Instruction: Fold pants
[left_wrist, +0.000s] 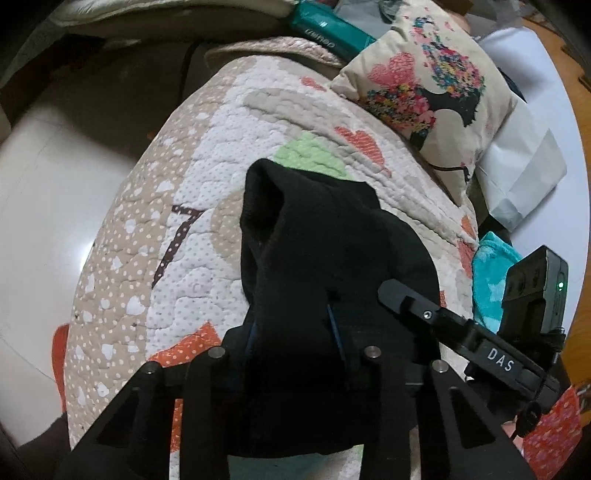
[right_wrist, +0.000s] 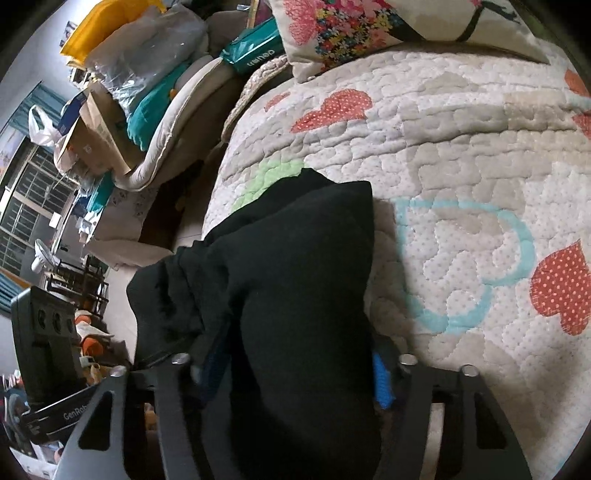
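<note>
The black pants (left_wrist: 317, 251) lie bunched on a quilted bed cover with hearts (left_wrist: 192, 206). My left gripper (left_wrist: 295, 332) is shut on a thick fold of the pants, which drape over and between its fingers. In the right wrist view the pants (right_wrist: 295, 280) fill the centre, and my right gripper (right_wrist: 299, 373) is shut on another fold, its blue pads (right_wrist: 382, 384) pressing the cloth. The right gripper's body (left_wrist: 480, 343) shows in the left wrist view, close at the right. The left gripper's body (right_wrist: 48, 343) shows at the left of the right wrist view.
A floral pillow (left_wrist: 432, 88) lies at the head of the quilt (right_wrist: 461, 155), also in the right wrist view (right_wrist: 354, 29). A teal package (left_wrist: 332, 33), a white bag (left_wrist: 524, 173) and a turquoise cloth (left_wrist: 491, 269) lie around. Clutter piles up at the left (right_wrist: 122, 92). The pale floor (left_wrist: 55, 192) lies beyond the bed's edge.
</note>
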